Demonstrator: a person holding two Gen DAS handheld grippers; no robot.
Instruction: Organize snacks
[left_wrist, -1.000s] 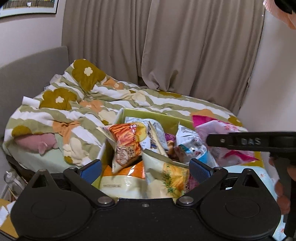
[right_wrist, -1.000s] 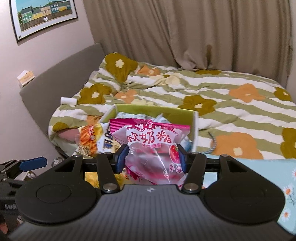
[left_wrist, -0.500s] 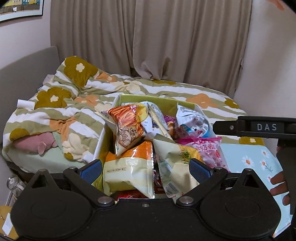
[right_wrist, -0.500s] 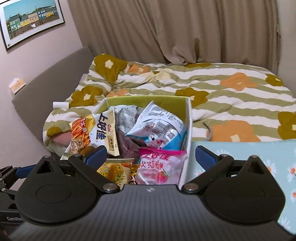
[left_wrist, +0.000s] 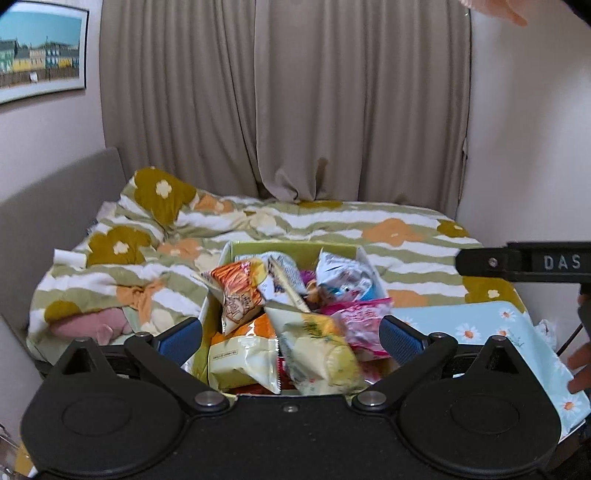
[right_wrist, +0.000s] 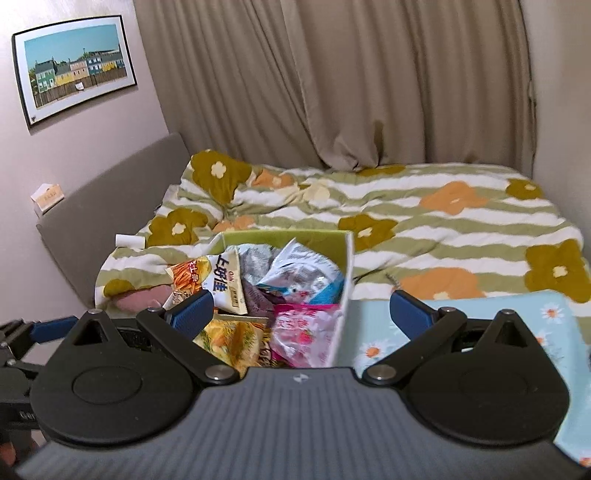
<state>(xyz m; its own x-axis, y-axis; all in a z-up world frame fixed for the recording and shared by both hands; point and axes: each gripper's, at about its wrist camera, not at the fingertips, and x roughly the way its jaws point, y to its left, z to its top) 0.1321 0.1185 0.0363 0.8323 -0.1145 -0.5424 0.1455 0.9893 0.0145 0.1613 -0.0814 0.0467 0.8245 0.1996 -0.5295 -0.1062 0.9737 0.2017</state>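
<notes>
Right tool (right_wrist: 299, 308) standing fully apart, nothing between the pads; its jaws have just been opening, and the pink bag (right_wrist: 304, 330) is now lying loose in the box (right_wrist: 349, 258), near right corner, below and slightly left of the tool's gap. Left tool (left_wrist: 290, 338) also spread wide, gripping nothing.

Box sitting on the bed (left_wrist: 369, 221), packed with about 6 snack bags: orange bag (left_wrist: 236, 291) far left, silver-blue bag (left_wrist: 343, 277) far right, yellow bag (left_wrist: 317, 347) near centre. Box's long axis running near to far, in line with both tools. Left tool sitting squarely over the pile; right tool straddling the box's right wall, so the left one looks better placed for any tidying of bags.

Left view showing the white-and-orange bag (left_wrist: 242, 358) at the near left, mostly hidden in the right view. Right view showing the daisy-print blue surface (right_wrist: 480, 314) just right of the box, bare, no snacks on it.

Judgement: sorting looks nearly done.
</notes>
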